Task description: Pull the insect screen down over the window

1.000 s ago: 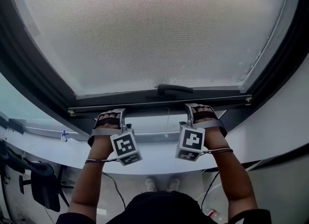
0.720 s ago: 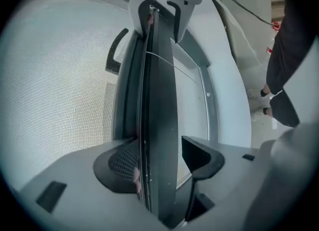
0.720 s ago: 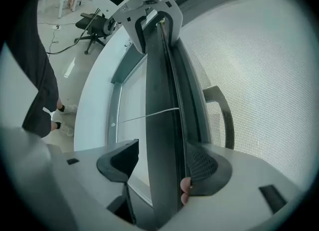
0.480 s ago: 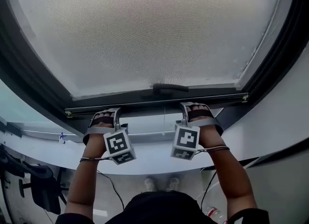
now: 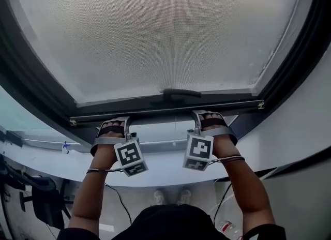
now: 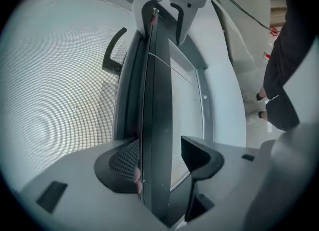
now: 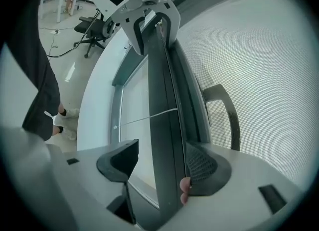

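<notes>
The insect screen (image 5: 155, 32) is a grey mesh that fills most of the window. Its dark bottom bar (image 5: 165, 110) runs across just above my hands, with a black handle (image 5: 178, 94) at its middle. My left gripper (image 5: 114, 126) sits astride the bar left of the handle. In the left gripper view the bar (image 6: 157, 100) passes between the jaws: the mesh-side pad (image 6: 122, 158) touches it, while the other jaw stands slightly off. My right gripper (image 5: 207, 118) straddles the bar (image 7: 162, 100) right of the handle in the same way. Both are open around the bar.
A dark window frame (image 5: 31, 78) surrounds the screen, and bare glass (image 5: 160, 131) shows below the bar. Beneath it a white sill (image 5: 165, 167) curves. On the floor at lower left stands an office chair (image 5: 44, 203) with cables around it.
Both grippers and the bar have shifted only slightly in the picture. The jaws stay astride the bar as before.
</notes>
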`<state>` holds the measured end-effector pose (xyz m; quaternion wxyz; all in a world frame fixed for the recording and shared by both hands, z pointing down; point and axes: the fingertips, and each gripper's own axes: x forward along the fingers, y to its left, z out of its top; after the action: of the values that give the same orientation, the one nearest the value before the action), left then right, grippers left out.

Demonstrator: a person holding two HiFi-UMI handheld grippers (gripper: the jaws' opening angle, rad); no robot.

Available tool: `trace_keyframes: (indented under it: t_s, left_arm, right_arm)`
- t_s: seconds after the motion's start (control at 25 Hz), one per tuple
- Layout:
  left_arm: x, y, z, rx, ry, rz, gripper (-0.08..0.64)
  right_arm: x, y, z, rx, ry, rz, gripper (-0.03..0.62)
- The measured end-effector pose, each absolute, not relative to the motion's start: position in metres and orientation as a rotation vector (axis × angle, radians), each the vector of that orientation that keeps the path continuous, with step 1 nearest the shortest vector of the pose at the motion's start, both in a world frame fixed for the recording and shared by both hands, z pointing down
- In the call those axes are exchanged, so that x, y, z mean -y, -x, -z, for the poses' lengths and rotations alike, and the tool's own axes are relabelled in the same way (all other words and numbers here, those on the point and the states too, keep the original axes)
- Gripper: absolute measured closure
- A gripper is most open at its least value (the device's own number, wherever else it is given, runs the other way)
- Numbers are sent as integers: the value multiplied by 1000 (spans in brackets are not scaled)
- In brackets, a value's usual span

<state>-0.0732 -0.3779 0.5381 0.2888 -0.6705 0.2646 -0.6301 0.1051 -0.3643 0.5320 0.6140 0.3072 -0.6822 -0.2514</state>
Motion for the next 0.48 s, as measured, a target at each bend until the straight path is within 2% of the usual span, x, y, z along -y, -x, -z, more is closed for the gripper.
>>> trace_keyframes:
  t_s: [0.48]
  left_arm:
    - [383,71,-537,-780,1786,1634,295]
  right_arm:
    - [367,-106,-530,1559,-712,580,302]
